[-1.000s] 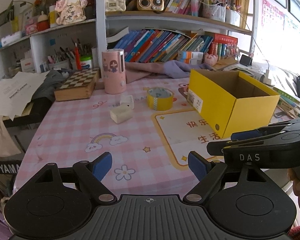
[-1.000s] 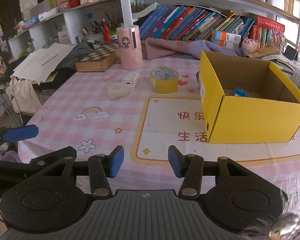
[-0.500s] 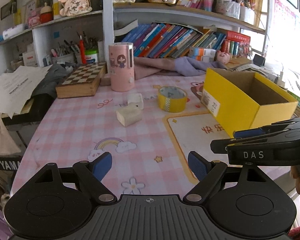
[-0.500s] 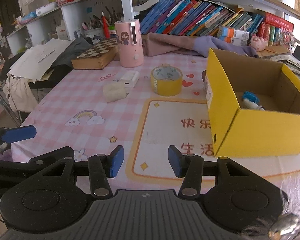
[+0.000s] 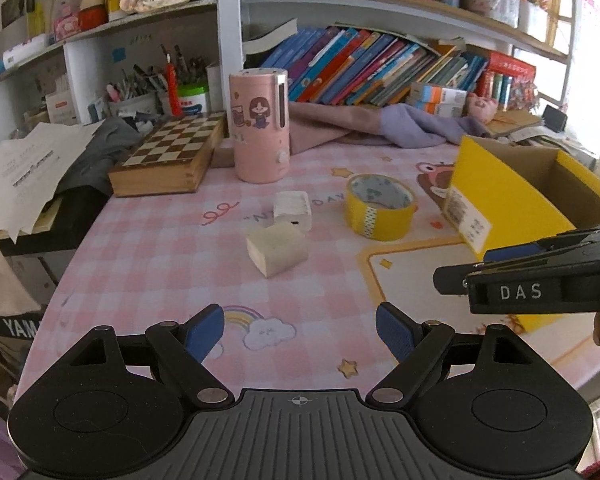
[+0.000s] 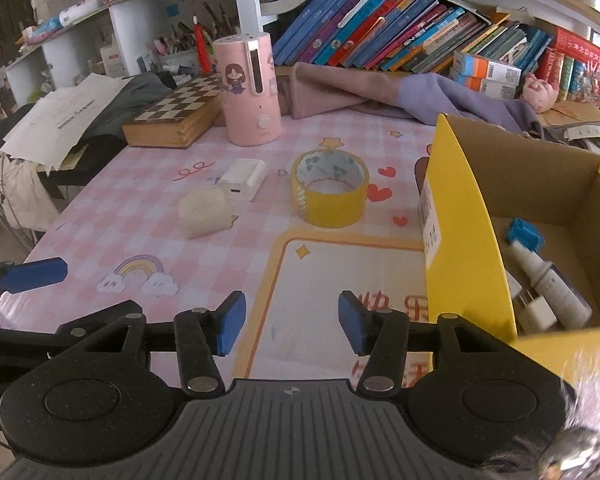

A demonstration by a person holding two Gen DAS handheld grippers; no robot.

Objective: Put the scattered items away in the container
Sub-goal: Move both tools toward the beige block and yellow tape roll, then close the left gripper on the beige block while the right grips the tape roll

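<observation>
On the pink checked tablecloth lie a cream block [image 5: 278, 249] [image 6: 205, 212], a small white box [image 5: 293, 211] [image 6: 242, 179] and a yellow tape roll [image 5: 380, 206] [image 6: 330, 188]. The yellow cardboard box [image 5: 500, 204] [image 6: 466, 240] stands at the right; inside are a blue item [image 6: 525, 233] and a white bottle [image 6: 548, 280]. My left gripper [image 5: 300, 330] is open and empty, short of the block. My right gripper [image 6: 290, 326] hovers over the mat with its jaws opening, nothing between them. Its side shows in the left wrist view [image 5: 540, 268].
A pink cylinder with a cartoon girl [image 5: 260, 126] [image 6: 250, 92] and a chessboard box [image 5: 172, 156] [image 6: 176, 114] stand behind the items. Purple cloth [image 6: 420, 96] lies at the back. Shelves of books [image 5: 380, 68] rise beyond. Papers [image 5: 24, 168] overhang the table's left edge.
Both grippers have moved forward over the table; the block, white box, tape and yellow box are nearer. The right gripper's jaws have widened slightly.
</observation>
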